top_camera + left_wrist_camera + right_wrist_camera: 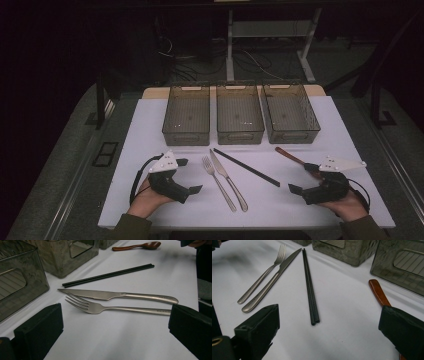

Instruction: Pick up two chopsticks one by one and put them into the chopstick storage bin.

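A white worktop (150, 125) is sitting in a dark room, three clear bins (240, 117) lining its far edge. Fork (218, 181), knife (227, 177), chopsticks (247, 168) and wooden spoon (290, 156) are lying mid-worktop. The left tool (185, 176) and right tool (299, 178) are resting near the front corners, both gaping wide, holding nothing. The metal pieces are looking stiff and slippery (probably best pinched mid-handle).

White table (150, 200) bears three bins (240, 120), fork (218, 181), knife (228, 180), chopsticks (246, 167), spoon (291, 155).
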`<state>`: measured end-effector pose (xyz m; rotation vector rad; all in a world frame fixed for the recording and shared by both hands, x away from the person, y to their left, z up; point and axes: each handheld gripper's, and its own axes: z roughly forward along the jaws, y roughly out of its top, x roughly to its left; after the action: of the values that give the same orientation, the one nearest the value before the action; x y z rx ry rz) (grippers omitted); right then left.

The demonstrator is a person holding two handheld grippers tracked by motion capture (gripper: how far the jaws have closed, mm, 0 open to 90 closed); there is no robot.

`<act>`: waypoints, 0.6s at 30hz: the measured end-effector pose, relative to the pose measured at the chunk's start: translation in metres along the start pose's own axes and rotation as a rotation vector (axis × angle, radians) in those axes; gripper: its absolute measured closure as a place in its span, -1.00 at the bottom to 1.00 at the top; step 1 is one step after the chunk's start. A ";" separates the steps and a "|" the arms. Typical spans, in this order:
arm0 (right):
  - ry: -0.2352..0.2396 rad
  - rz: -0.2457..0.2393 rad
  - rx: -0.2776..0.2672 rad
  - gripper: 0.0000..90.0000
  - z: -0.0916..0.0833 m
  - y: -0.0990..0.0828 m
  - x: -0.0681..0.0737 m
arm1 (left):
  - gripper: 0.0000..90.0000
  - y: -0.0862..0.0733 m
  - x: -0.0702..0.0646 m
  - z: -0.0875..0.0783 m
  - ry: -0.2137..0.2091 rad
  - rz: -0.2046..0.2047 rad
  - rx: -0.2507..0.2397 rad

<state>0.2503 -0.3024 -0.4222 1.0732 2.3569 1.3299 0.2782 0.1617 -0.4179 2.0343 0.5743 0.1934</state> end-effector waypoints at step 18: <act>0.021 0.019 0.027 -0.92 -0.005 0.009 -0.004 | -1.00 -0.002 -0.002 0.002 -0.005 -0.018 -0.004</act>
<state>0.2555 -0.3056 -0.4125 1.0971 2.3919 1.3258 0.2765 0.1604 -0.4208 2.0249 0.5882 0.1786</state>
